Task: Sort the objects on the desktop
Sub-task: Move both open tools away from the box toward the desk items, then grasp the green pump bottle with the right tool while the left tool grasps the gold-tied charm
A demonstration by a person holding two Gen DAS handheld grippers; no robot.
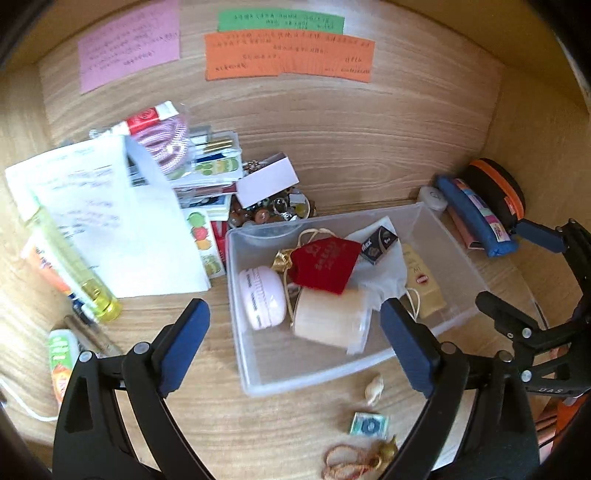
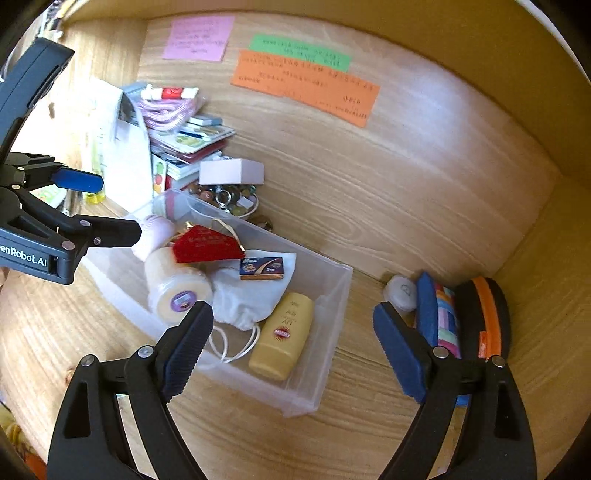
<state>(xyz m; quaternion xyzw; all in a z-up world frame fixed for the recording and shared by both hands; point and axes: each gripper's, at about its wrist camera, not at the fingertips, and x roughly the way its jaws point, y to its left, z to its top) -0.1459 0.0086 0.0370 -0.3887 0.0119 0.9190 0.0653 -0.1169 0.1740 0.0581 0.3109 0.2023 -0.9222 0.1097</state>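
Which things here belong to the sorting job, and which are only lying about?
For the job:
clear bin
red pouch
yellow bottle
shell
small packet

Lying about:
orange note
green note
pink note

Our left gripper (image 1: 295, 343) angled downward, jaws spread wide with nothing between the pads, our right gripper (image 2: 291, 347) likewise tilted down, jaws wide apart and empty
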